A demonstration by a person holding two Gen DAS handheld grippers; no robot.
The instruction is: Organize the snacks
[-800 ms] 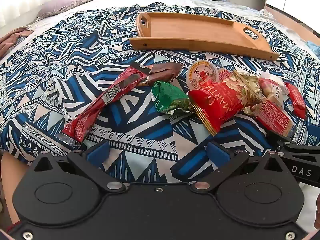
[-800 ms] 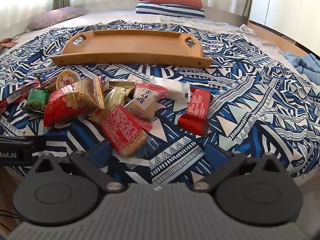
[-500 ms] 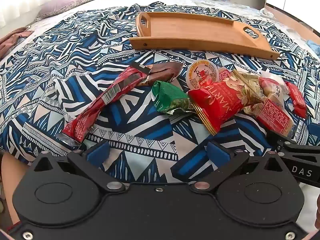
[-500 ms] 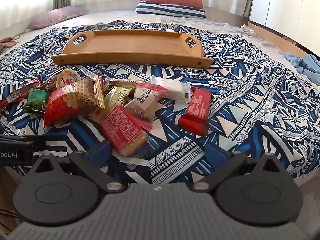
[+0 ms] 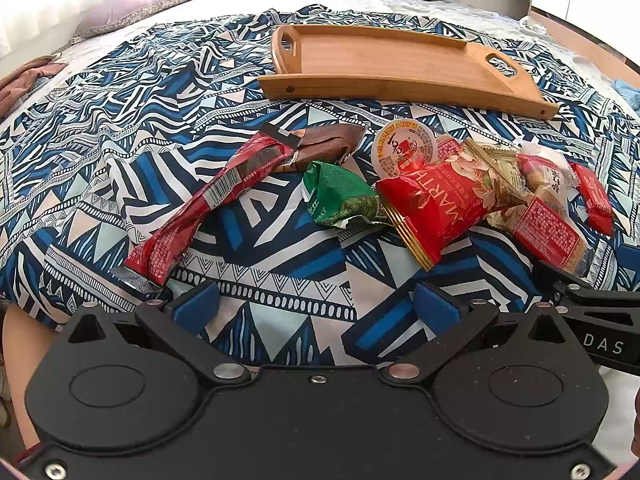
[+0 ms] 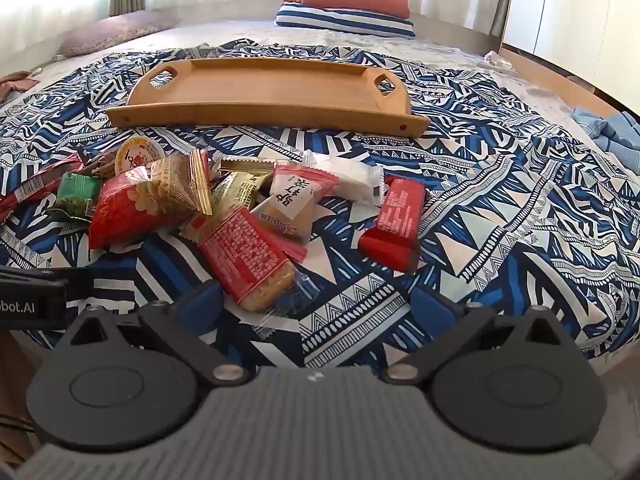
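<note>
Both grippers, left gripper [image 5: 316,306] and right gripper [image 6: 318,304], spread wide and empty; wooden tray [image 6: 260,110] lengthwise across the view beyond the snacks [image 6: 224,208].

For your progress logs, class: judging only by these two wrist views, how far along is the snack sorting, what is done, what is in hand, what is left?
Done: nothing that shows; the tray lies empty on the bedspread.
In hand: nothing. The left gripper and right gripper are both open and hold nothing.
Left: the whole pile, from the long red pack and green pack to the red bar, lies loose in front of the tray.
</note>
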